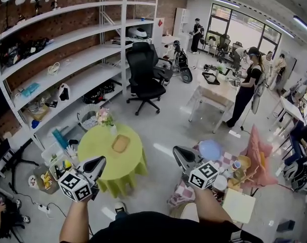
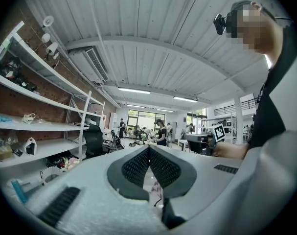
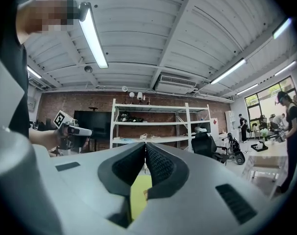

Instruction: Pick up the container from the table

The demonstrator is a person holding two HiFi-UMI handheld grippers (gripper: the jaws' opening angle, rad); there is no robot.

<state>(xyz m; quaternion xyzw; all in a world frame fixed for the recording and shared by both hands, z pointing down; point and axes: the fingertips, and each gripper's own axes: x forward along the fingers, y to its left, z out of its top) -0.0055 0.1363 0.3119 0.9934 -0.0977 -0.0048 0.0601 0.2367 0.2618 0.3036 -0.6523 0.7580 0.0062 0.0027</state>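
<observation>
A flat tan container (image 1: 121, 144) lies near the middle of a round green table (image 1: 100, 151). In the head view my left gripper (image 1: 99, 161) hovers at the table's near left edge, short of the container, with its jaws together. My right gripper (image 1: 177, 152) hangs to the right of the table, apart from it. The left gripper view shows its jaws (image 2: 148, 148) meeting at the tips with nothing between them. The right gripper (image 3: 145, 145) is shut too, and a strip of green table (image 3: 138, 195) shows under its jaws. Both point level.
A vase of flowers (image 1: 105, 117) stands at the table's far edge, with a white basket (image 1: 87, 119) behind it. White shelves (image 1: 67, 65) run along the left wall. A black office chair (image 1: 145, 75) and a wooden table (image 1: 216, 92) with a person (image 1: 247, 87) stand farther off. A cluttered low table (image 1: 221, 161) is at right.
</observation>
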